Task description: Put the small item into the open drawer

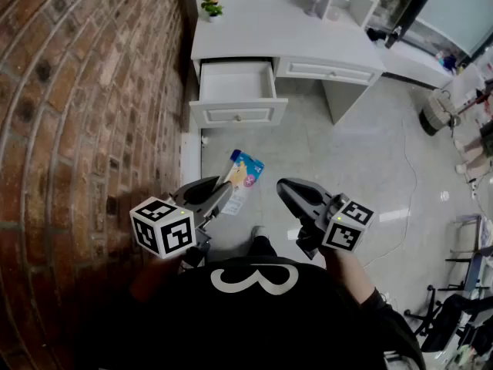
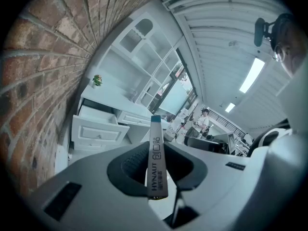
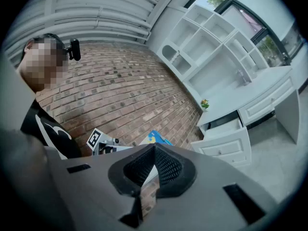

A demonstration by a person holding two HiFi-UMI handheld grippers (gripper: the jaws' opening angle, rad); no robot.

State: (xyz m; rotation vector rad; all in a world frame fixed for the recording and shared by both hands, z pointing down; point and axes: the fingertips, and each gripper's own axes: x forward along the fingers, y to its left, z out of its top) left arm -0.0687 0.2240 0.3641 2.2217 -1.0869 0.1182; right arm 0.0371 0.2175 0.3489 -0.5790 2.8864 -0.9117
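Bare floor [image 1: 347, 160] up to the open drawer [image 1: 235, 83] — brick wall [image 1: 77, 91] close on the left

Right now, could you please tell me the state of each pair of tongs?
Left tongs: closed on the small flat box.
Right tongs: closed, with nothing between them.

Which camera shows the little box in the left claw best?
The head view: the box shows its blue printed face, sticking out of the left claw. The left gripper view shows only its narrow edge, clamped; the right gripper view catches just a blue corner.
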